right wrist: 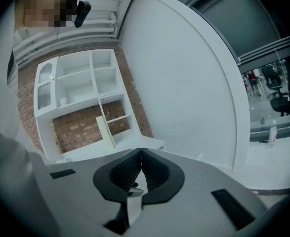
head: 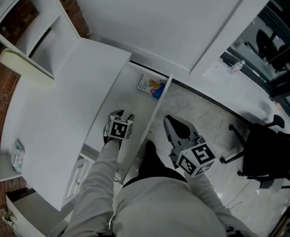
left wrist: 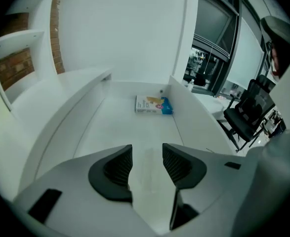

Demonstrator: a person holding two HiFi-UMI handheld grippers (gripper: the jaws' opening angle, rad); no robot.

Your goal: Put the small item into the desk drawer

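Note:
The small item [head: 151, 87], a flat box printed in blue and yellow, lies at the far end of the open white desk drawer [head: 135, 105]. In the left gripper view the small item [left wrist: 154, 105] rests on the drawer floor [left wrist: 115, 127], well beyond the jaws. My left gripper [head: 123, 115] hovers over the drawer's near half, open [left wrist: 147, 153], with only bare drawer floor between its pads. My right gripper [head: 169, 121] is held to the right of the drawer, over the tiled floor. Its jaws [right wrist: 141, 154] are shut with nothing visible in them.
The white desk top [head: 61, 117] spreads to the left of the drawer, with a small packet [head: 18, 154] near its left edge. A white shelf unit [head: 31, 28] stands at the back left. A black office chair [head: 268, 152] stands on the right.

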